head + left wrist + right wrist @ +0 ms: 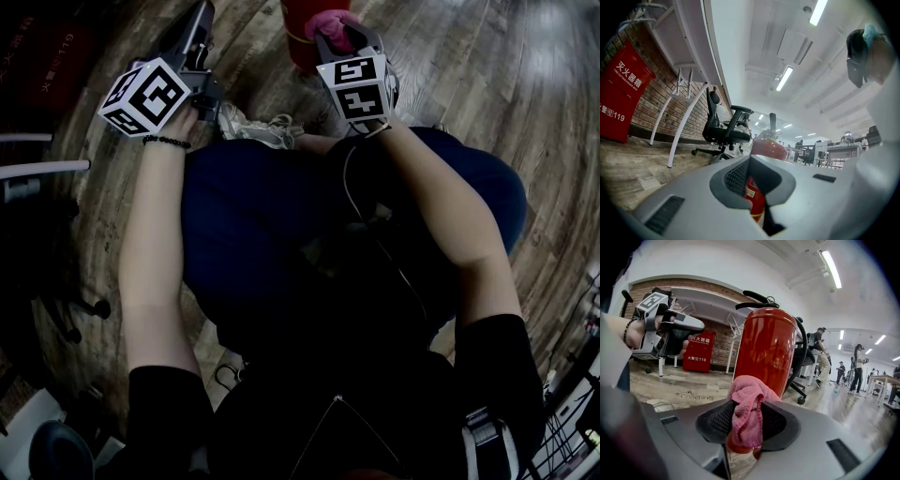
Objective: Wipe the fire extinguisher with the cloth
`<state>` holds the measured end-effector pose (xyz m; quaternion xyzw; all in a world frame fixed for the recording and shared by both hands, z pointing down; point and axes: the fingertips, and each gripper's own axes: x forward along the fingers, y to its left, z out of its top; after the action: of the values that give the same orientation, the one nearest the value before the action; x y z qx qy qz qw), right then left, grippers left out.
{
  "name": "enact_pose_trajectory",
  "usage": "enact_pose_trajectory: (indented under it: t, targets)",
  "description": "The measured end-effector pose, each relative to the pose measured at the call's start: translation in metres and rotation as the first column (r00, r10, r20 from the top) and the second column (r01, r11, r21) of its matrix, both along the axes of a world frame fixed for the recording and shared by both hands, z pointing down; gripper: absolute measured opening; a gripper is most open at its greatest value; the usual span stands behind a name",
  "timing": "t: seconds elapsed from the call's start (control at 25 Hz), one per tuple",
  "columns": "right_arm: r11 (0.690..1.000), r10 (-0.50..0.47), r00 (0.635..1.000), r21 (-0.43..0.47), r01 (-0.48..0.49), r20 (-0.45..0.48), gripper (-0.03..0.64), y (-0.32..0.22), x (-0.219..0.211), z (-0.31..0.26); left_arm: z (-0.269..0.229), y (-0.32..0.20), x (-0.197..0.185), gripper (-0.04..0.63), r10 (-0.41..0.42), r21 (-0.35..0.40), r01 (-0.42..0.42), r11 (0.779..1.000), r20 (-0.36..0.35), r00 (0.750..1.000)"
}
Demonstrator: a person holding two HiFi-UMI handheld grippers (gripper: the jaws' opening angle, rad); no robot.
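Observation:
The red fire extinguisher point(771, 348) stands upright on the wood floor, close in front of my right gripper point(747, 427). That gripper is shut on a pink cloth point(747, 411), which is bunched between the jaws and lies against the lower cylinder. In the head view the cloth point(330, 23) and right gripper point(342, 39) sit against the extinguisher point(298, 42) at the top edge. My left gripper point(194, 37) is held up to the left, apart from the extinguisher, jaws together on nothing. From the left gripper point(752, 185) view, the extinguisher point(769, 147) shows just beyond the jaws.
A black office chair point(724, 129) and a white desk frame point(686, 93) stand by the brick wall, beside a red extinguisher box point(698, 352). The person sits with knees and a shoe point(258, 127) near the extinguisher. People point(820, 359) stand further off.

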<state>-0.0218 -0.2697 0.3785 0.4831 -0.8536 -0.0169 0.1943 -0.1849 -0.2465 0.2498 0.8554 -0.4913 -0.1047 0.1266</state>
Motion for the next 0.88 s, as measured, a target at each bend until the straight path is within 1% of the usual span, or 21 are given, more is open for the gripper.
enact_pose_trajectory:
  t: [0.44, 0.64, 0.76, 0.88]
  targets:
    - [1.000, -0.001, 0.999, -0.028, 0.000, -0.047, 0.144, 0.001, -0.002, 0.019, 0.001, 0.000, 0.000, 0.015, 0.005, -0.008, -0.005, 1.000, -0.003, 1.000]
    - [0.999, -0.001, 0.999, -0.043, -0.001, -0.047, 0.144, 0.000, -0.002, 0.024, 0.001, -0.001, 0.000, 0.015, 0.006, -0.009, -0.006, 1.000, -0.003, 1.000]
    - [0.996, -0.002, 0.999, -0.085, -0.002, -0.039, 0.144, 0.000, -0.001, 0.033, 0.001, 0.000, 0.001, 0.015, 0.006, -0.009, -0.006, 1.000, -0.002, 1.000]
    - [0.984, 0.003, 1.000, -0.177, -0.006, -0.017, 0.144, -0.002, 0.001, 0.054, 0.000, 0.000, 0.001, 0.015, 0.004, -0.009, -0.004, 1.000, -0.002, 1.000]
